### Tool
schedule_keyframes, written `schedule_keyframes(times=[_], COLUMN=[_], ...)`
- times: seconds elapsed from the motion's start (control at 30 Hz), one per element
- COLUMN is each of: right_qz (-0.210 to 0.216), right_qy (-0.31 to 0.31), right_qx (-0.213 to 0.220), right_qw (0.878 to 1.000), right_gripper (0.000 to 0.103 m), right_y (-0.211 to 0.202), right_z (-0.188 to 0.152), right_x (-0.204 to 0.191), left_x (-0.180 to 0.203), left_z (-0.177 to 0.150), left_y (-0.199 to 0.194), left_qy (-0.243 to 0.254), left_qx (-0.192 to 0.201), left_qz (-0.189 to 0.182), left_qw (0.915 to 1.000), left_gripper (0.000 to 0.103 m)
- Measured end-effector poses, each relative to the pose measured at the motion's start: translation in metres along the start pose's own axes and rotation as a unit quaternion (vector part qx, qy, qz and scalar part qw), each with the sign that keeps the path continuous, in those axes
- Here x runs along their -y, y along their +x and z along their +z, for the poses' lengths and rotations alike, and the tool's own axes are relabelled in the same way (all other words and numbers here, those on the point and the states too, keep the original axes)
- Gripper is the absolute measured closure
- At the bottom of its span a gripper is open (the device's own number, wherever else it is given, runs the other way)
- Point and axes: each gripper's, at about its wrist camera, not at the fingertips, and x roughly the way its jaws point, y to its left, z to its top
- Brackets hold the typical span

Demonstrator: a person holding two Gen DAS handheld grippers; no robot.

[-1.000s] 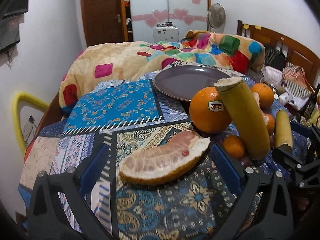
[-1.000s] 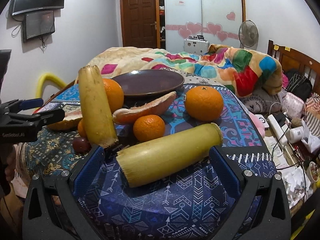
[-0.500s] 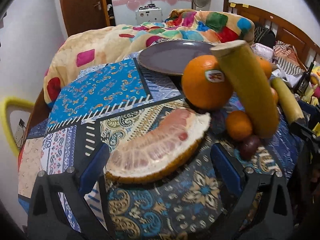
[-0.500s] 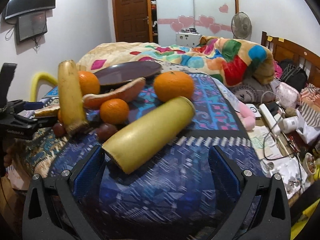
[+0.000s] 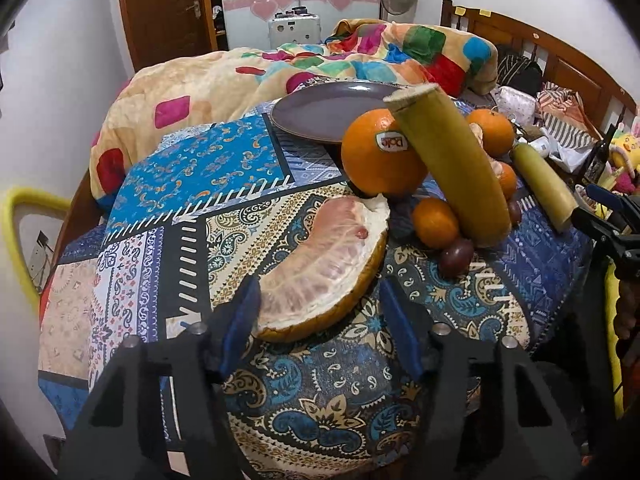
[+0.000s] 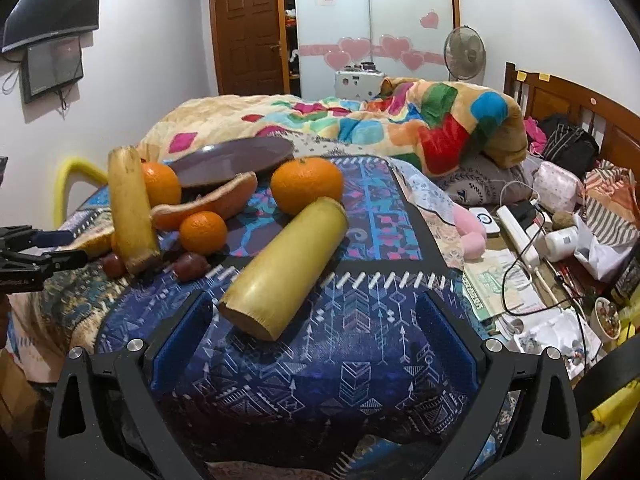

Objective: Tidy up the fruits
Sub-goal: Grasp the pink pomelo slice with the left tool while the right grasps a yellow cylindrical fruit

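One readable label is seen in the left wrist view: a white oval sticker point(image 5: 392, 143) with red lettering on the large orange point(image 5: 382, 154), at about one o'clock on its face. The word is shown upside down and is taken to be "Dole". In the right wrist view, faint lettering on the left gripper's point(image 6: 44, 248) black body is too small to be read.

A home bedroom. A bed point(image 6: 224, 120) with a wooden headboard point(image 6: 568, 100) and patchwork blanket point(image 6: 440, 120) fills it. There is also a heart-stickered wardrobe point(image 6: 372, 20), a wall-mounted television point(image 6: 52, 12) and a standing fan point(image 6: 464, 54).
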Motion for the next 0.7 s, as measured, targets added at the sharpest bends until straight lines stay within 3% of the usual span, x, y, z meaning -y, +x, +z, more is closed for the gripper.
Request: schedule_keyframes(times=[0.17, 0.27, 0.4, 0.53, 0.63, 0.7], right_qz=[0.007, 0.016, 0.027, 0.05, 0.069, 0.067], right_qy=[-0.007, -0.007, 0.007, 0.009, -0.016, -0.031], right_qx=[-0.008, -0.027, -0.07, -0.096, -0.112, -0.12], right_qw=[1.0, 0.999, 0.997, 0.994, 0.991, 0.99], right_gripper=[0.002, 0.006, 0.025, 0.029, 0.043, 0.044], right_y=[0.009, 0.022, 0.045, 0.054, 0.053, 0.052], right_z=[0.012, 0.019, 0.024, 0.026, 0.027, 0.027], right_x=[-0.003, -0.002, 0.005, 0.011, 0.002, -0.002], left_x=[-0.006, -0.004, -0.002, -0.003, -0.002, 0.001], left_z=[0.017, 0.023, 0.027, 0.028, 0.027, 0.026], left_y=[0.004, 0.018, 0.036, 0.04, 0.038, 0.035], left_qy=[0.004, 0.018, 0.022, 0.021, 0.022, 0.025], left_qx=[0.004, -0.017, -0.052, -0.056, -0.061, -0.067], left_qz=[-0.009, -0.02, -0.033, -0.041, -0.039, -0.031], left_qw=[0.9999, 0.9995, 0.9979, 0.9973, 0.9971, 0.997], left_gripper=[0.037, 0.033, 0.032, 0.034, 0.039, 0.042])
